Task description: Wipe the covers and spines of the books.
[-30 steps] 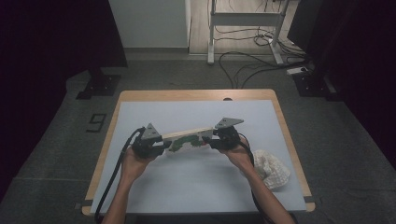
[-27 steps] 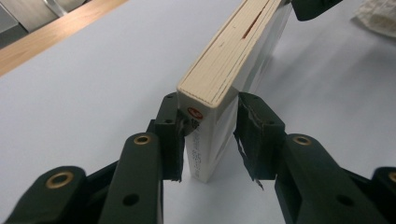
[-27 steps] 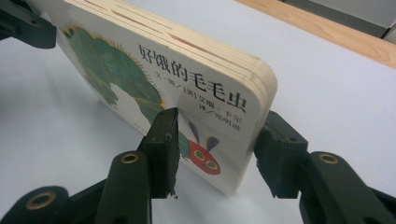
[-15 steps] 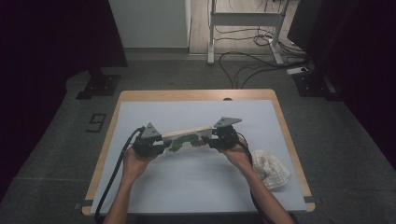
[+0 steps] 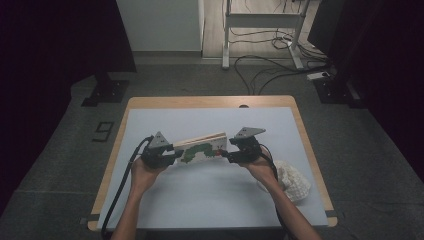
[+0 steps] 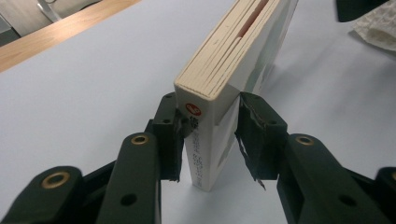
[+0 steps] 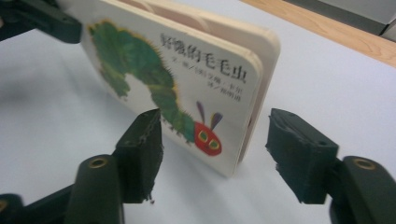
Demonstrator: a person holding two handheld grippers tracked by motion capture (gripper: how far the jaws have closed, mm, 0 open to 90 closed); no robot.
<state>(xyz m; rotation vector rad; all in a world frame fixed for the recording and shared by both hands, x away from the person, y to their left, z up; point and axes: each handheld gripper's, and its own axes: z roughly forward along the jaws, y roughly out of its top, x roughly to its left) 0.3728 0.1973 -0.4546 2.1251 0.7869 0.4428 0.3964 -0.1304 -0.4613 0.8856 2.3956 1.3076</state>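
Board book [image 5: 200, 148] held upright on its bottom edge near the centre of the high view, on a pale blue table cover [image 5: 210, 195]. Spine end toward the left of that frame, open page end toward the right.

Left gripper [image 5: 167, 155] pinching the spine end: in the left gripper view, both black pads [image 6: 173, 135] pressed against the book's [image 6: 219, 116] two covers. Right gripper [image 5: 227, 154] at the page end, jaws just opened and now spread; in the right gripper view, pads [image 7: 144, 144] standing off either side of the book [image 7: 177, 88], touching neither cover.

Looks: thick cream pages, few in number, rounded corners. White glossy cover with a green caterpillar, red face, purple feelers, and a dark printed title. Small red round mark at the top of the spine.

Handling, as a judgement: likely stiff and fairly light, sturdy rather than fragile. Glossy covers probably slippery under the pads. Best taken across its thickness near the spine, where pages cannot fan apart; a pinch at the open end risks splaying the leaves.

White knitted cloth [image 5: 292, 180] lying at the lower right of the high view, apart from the book.
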